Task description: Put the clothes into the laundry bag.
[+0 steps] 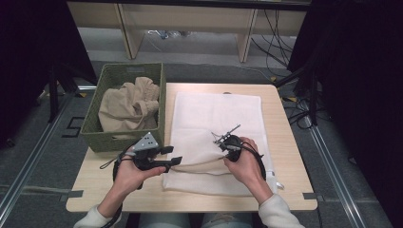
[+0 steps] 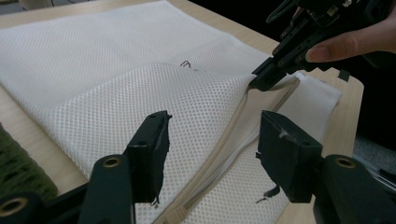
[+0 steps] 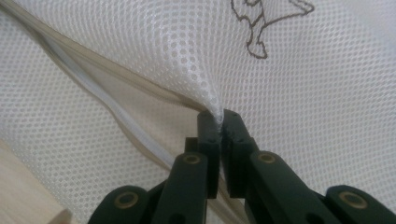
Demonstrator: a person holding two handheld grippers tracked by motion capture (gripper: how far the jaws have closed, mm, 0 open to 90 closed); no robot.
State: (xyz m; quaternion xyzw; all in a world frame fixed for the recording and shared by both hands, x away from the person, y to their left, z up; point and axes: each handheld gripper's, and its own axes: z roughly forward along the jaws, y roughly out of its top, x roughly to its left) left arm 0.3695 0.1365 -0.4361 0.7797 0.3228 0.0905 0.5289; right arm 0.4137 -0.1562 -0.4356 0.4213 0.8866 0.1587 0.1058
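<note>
Both fingers of my right gripper [image 3: 219, 122] pinch the white mesh laundry bag's [image 1: 216, 111] top layer, lifting it. My left gripper [image 2: 212, 154] fingers stand wide around the bag's zipper edge [image 2: 233, 140] on the surface [image 1: 285, 142], beside a green basket [image 1: 107, 137].

High view overhead, claw views close, sharing mesh bag [image 1: 216, 114]

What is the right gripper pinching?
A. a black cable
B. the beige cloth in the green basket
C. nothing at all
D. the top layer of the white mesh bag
D: the right gripper has its jaws shut on a fold of the white mesh bag, lifting the top layer by the zipper opening.
</note>
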